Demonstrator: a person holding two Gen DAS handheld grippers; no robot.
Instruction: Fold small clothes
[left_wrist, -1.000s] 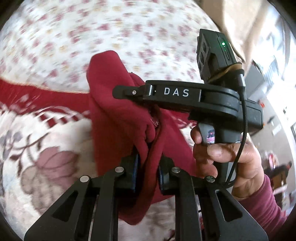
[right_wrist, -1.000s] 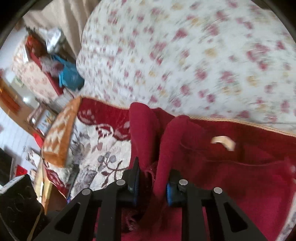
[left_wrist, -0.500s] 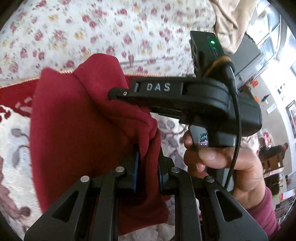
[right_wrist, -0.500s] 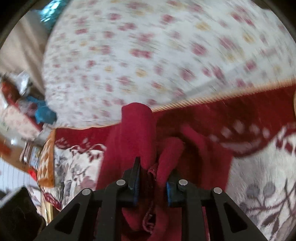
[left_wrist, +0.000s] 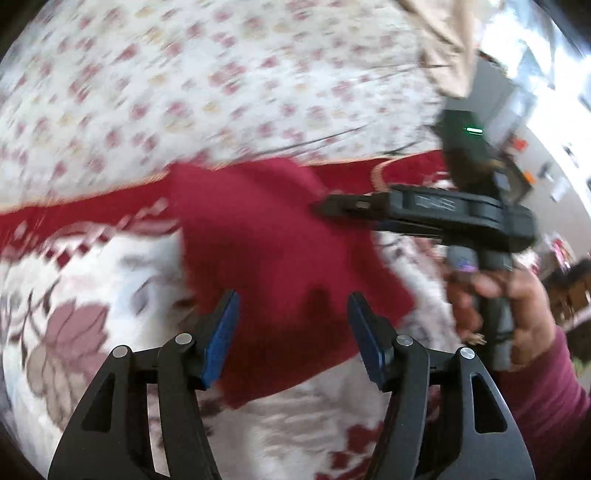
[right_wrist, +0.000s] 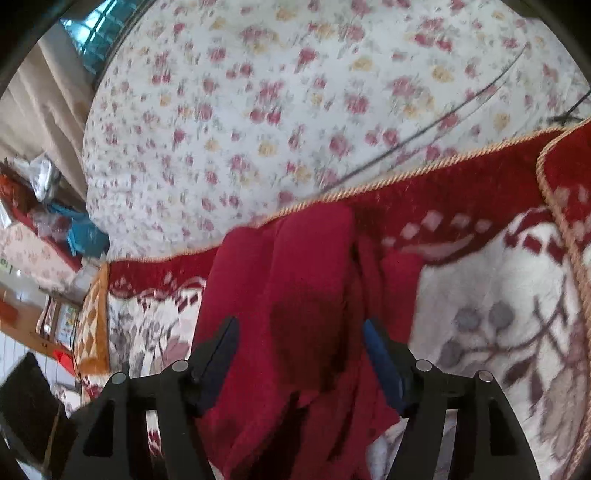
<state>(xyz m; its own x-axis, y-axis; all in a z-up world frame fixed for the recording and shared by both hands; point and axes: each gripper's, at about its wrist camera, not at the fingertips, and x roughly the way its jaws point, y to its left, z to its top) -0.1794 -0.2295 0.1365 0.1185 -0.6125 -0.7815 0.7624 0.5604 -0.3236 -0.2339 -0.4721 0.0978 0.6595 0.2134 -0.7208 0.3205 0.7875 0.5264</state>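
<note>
Both claws are spread wide with nothing gripped, left claw (left_wrist: 291, 332) and right claw (right_wrist: 299, 350) hovering right over the red garment (left_wrist: 280, 258). It's lying folded-ish on the rug (left_wrist: 92, 295), floral bedspread (right_wrist: 295, 92) beyond it. Looks mostly done, maybe one tidy-up fold left.

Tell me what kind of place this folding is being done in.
Most likely a lived-in home, probably a bedroom or sitting room. The red garment lies on a plush flower-patterned blanket beside a floral-print cover, with a beige curtain and cluttered furniture at the edge.
</note>
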